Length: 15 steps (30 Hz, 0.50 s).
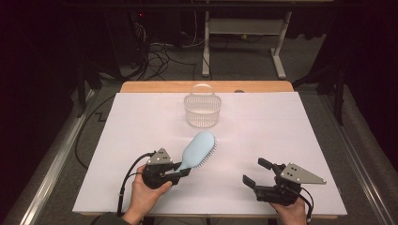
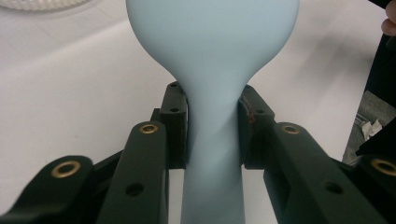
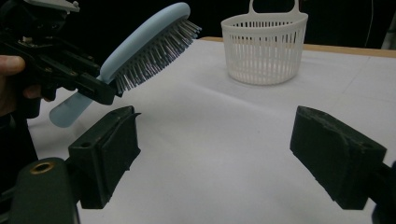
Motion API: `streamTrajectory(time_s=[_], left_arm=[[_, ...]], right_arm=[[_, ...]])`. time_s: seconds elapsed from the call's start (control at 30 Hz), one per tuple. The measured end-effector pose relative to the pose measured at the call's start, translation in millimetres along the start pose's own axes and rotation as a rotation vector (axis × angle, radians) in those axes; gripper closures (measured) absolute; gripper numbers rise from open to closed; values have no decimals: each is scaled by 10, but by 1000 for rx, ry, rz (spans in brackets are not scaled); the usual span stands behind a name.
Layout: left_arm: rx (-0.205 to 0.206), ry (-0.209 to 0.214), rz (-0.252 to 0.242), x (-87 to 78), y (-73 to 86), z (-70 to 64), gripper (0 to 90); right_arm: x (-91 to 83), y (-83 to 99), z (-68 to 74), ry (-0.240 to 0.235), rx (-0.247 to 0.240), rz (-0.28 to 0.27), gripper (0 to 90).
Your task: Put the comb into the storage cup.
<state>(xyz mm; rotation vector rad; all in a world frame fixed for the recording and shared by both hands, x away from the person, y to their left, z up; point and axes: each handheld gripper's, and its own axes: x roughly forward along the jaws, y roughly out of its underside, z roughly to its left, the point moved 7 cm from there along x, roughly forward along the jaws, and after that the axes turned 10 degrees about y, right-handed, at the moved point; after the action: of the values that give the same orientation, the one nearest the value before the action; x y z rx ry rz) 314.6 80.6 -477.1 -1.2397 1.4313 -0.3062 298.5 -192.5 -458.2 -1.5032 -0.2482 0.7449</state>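
High view: my left gripper (image 1: 180,171) clamps the brush (image 1: 199,149) handle, lifted above the table (image 1: 141,122).
My right gripper (image 1: 256,174) stands wide, holding nothing; I see the basket (image 1: 202,110) beyond, contents unclear.

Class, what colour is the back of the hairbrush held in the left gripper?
Pale blue: the hairbrush shows it best in the left gripper view, clamped by the left gripper.

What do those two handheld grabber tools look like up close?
Both the left gripper and the right gripper are black, angular tools, each with two blocky jaws and brass-ringed holes along the arms. Each carries a grey three-cornered plate dotted with small holes, and trails a black cable. A dark sleeve shows at the left wrist.
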Motion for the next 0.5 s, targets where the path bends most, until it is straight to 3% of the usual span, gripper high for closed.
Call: streamTrajectory(time_s=[0.13, 0.5], left_arm=[[4, 6, 0, 34, -14, -20, 692], [26, 13, 9, 114, -54, -70, 693]], right_arm=[[48, -32, 62, -7, -23, -2, 161], [145, -60, 150, -32, -30, 9, 161]])
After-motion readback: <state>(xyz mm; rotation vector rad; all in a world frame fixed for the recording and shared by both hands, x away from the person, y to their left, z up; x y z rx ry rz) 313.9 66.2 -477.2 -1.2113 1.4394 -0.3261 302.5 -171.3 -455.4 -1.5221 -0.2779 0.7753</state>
